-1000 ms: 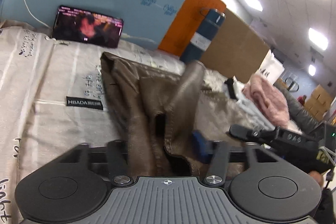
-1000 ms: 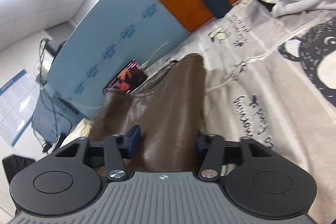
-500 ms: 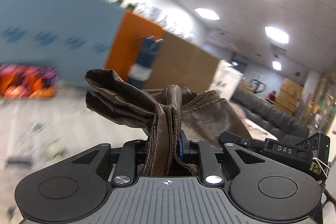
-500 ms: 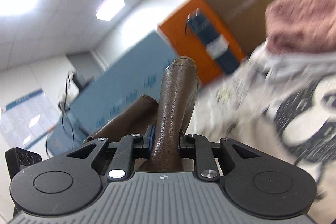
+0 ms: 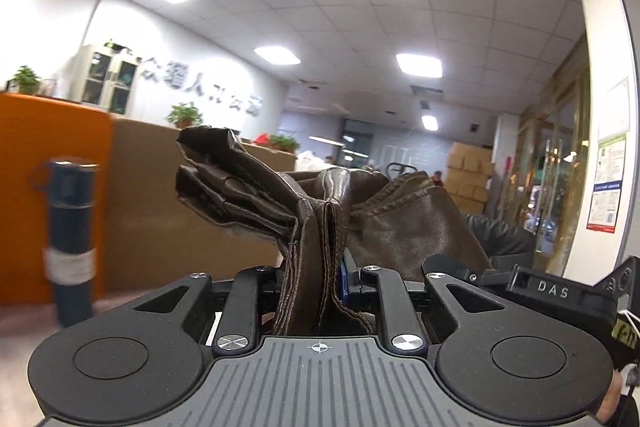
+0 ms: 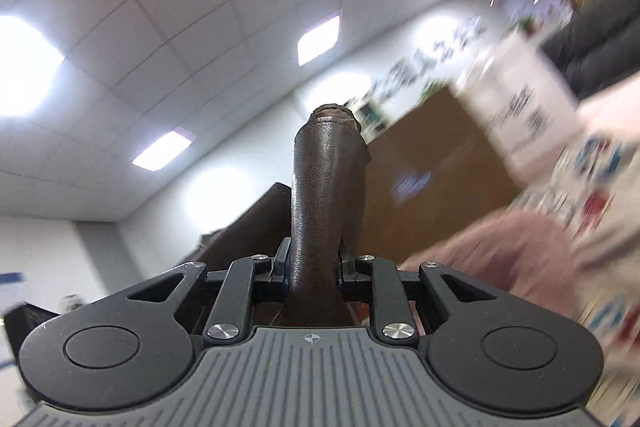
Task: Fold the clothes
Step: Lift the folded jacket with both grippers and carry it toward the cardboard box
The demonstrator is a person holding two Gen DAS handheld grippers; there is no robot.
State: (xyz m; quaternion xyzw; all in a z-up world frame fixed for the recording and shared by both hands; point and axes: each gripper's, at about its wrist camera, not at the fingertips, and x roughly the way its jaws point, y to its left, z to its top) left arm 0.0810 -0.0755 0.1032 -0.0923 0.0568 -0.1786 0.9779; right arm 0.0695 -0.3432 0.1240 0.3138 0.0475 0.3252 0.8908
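A brown leather garment (image 5: 312, 211) is held up in the air by both grippers. My left gripper (image 5: 316, 279) is shut on a bunched fold of it, with crumpled layers sticking up to the left and a hemmed panel to the right. My right gripper (image 6: 312, 267) is shut on another narrow fold of the same garment (image 6: 328, 187), which stands up between the jaws. The right gripper's body (image 5: 552, 291) shows at the lower right of the left wrist view. The table surface is out of sight in the left wrist view.
An orange panel (image 5: 52, 155), a brown cardboard sheet (image 5: 160, 195) and a dark blue bottle (image 5: 72, 239) stand at the left. A pink fluffy garment (image 6: 508, 247) and printed cloth (image 6: 592, 211) blur past at the right. Ceiling lights fill the upper views.
Both grippers closed on the brown garment and lifted it off the table. The views tilted up from the table toward the ceiling and room.
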